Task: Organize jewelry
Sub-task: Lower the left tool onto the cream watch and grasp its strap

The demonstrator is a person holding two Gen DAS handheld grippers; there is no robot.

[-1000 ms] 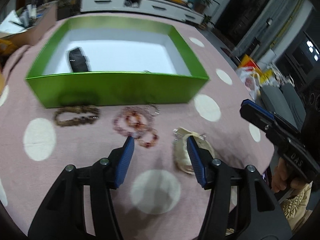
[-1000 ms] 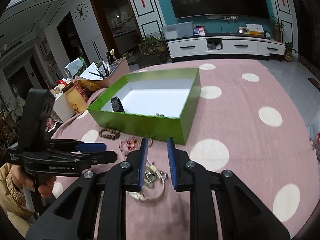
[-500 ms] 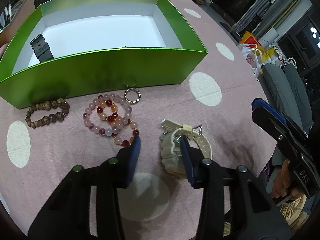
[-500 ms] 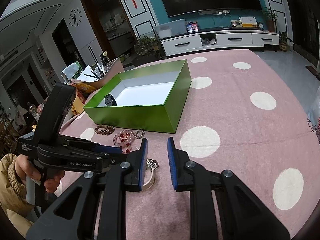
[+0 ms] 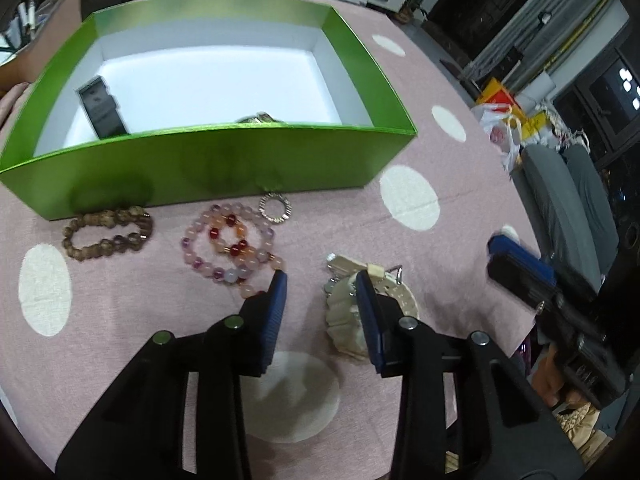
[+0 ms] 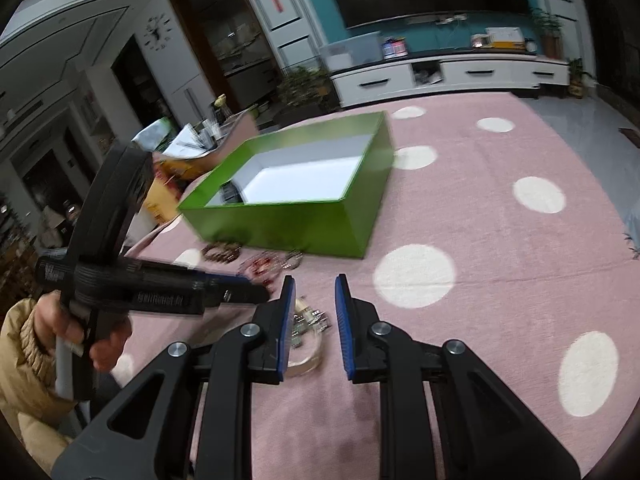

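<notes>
Left hand-held gripper (image 5: 322,286) lines up on the cream watch (image 5: 370,312)

Released and empty, it should slide right until both pads straddle the curled band, then pinch a strap edge. The watch lies on the pink counter (image 5: 460,208) near the green box (image 5: 208,160), seemingly on its side, buckle far. The right hand-held gripper (image 6: 315,292) hangs parted, empty.
</notes>
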